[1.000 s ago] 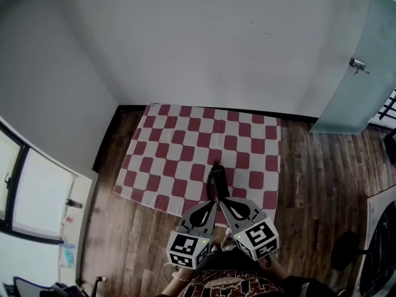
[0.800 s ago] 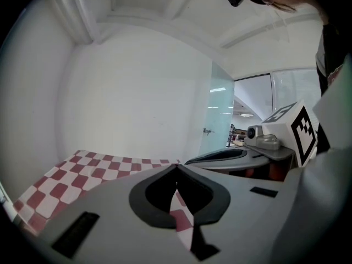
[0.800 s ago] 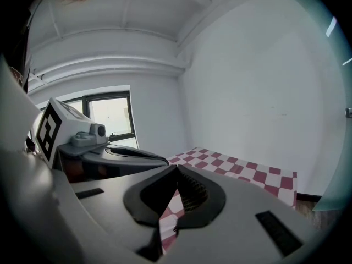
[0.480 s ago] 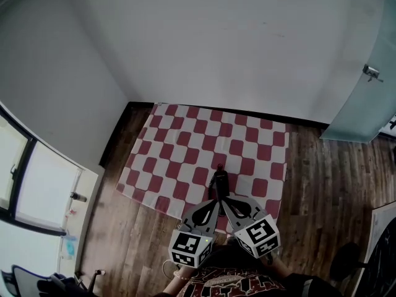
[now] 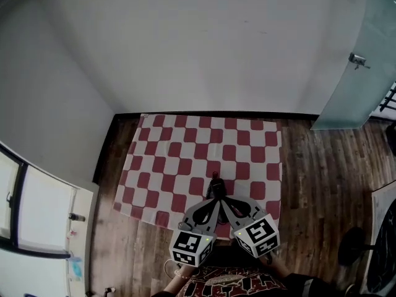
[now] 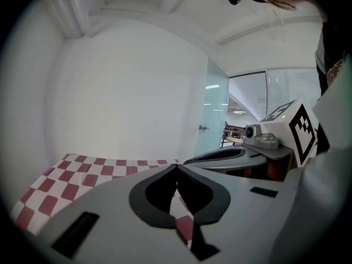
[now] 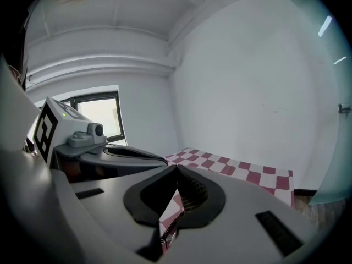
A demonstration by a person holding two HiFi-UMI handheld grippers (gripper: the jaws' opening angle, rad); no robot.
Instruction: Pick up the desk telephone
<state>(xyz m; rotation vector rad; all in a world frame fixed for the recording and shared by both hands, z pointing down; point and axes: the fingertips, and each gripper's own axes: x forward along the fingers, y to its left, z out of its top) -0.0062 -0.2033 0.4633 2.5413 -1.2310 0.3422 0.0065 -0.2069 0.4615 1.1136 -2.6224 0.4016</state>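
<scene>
Checkered cloth underlies the telephone just beyond the right tool.

Bright even light, strong fisheye bending, dark vignetted corners, soft shadows

This is looking like a plain room inside a building, maybe part of an office. White walls are standing all around, with a black strip running along the bottom of the far one. Brown wooden boards are covering the floor, and a red and white checked cloth is lying flat on them, right up by the far wall. A pale glass door with a metal handle is standing at the right. A window is letting daylight in. Past the glass, ceiling lights are shining in a bigger space.
</scene>
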